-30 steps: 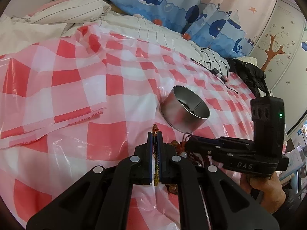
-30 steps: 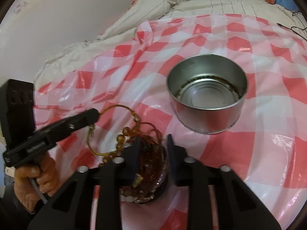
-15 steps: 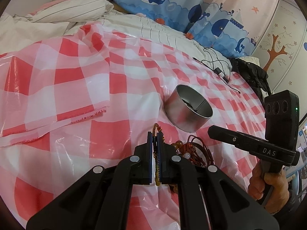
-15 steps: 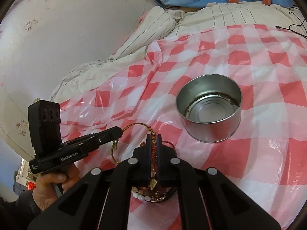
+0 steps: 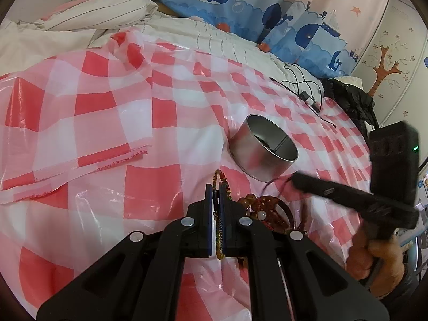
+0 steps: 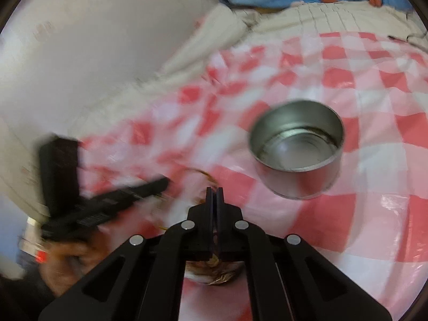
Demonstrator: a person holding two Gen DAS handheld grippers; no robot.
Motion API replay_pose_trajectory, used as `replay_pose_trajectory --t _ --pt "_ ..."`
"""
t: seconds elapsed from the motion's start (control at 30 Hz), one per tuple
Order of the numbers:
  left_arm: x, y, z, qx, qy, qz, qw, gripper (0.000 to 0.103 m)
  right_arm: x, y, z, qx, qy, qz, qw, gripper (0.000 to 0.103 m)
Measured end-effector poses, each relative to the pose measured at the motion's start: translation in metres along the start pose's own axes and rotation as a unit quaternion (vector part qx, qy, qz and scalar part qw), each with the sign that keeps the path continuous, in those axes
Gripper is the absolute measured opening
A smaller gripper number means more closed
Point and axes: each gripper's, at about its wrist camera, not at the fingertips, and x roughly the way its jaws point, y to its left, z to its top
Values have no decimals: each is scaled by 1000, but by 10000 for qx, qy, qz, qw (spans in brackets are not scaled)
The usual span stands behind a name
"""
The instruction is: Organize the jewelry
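Pinching a gold chain (image 5: 218, 230) between its closed fingers, the left tool (image 5: 216, 191) hovered over the red-checked cloth (image 5: 112, 139) on the bed. Just right of it lay the beaded jewelry heap (image 5: 267, 208). Beyond that heap stood the metal tin (image 5: 263, 151). The right tool (image 6: 213, 194), blurred, was pressed together on a strand of the heap beneath it.

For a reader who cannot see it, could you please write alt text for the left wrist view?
The left gripper is shut on a gold braided bracelet above a red-and-white checked cloth. Beside it lies a heap of beaded jewelry, with a round metal tin just beyond. The right gripper, blurred, reaches in from the right.
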Motion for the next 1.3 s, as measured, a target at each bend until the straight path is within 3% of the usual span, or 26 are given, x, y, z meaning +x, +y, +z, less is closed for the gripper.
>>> replay_pose_trajectory --t 0.27,0.63,0.83,0.9,0.93,0.97,1.0,1.03,1.1,1.2,1.3 --pt "-1 0 1 43 -37 -18 10000 4 -43 1 11 316 -761 786 9935 2" --pt "-45 -44 11 708 -700 -539 9936 4 -68 -7 21 557 -1151 1159 9850 2" --pt "-58 -47 16 585 -823 -745 9921 4 -79 -10 23 626 -1275 1316 9811 2" --pt "-59 -49 16 603 -828 -713 9922 4 -72 -8 25 530 -956 967 9893 3" --pt "-58 -48 17 596 -805 -670 9927 4 -52 -3 23 120 -327 160 9993 2" --pt "-55 -46 17 553 -752 -628 9937 4 -35 -1 18 -182 62 -682 9975 2" --pt "-53 -45 17 518 -716 -596 9943 4 -21 -14 11 127 273 -717 9970 3" --pt "-52 -44 17 490 -685 -567 9948 4 -21 -23 8 500 188 -276 9982 3" --pt "-52 -45 16 486 -667 -561 9950 4 -36 -19 14 493 -147 -243 9984 3" --pt "-54 -49 16 574 -674 -539 9946 4 -67 -15 21 524 -780 483 9944 3" --pt "-54 -50 16 566 -670 -553 9946 4 -73 -18 22 651 -982 949 9885 3"
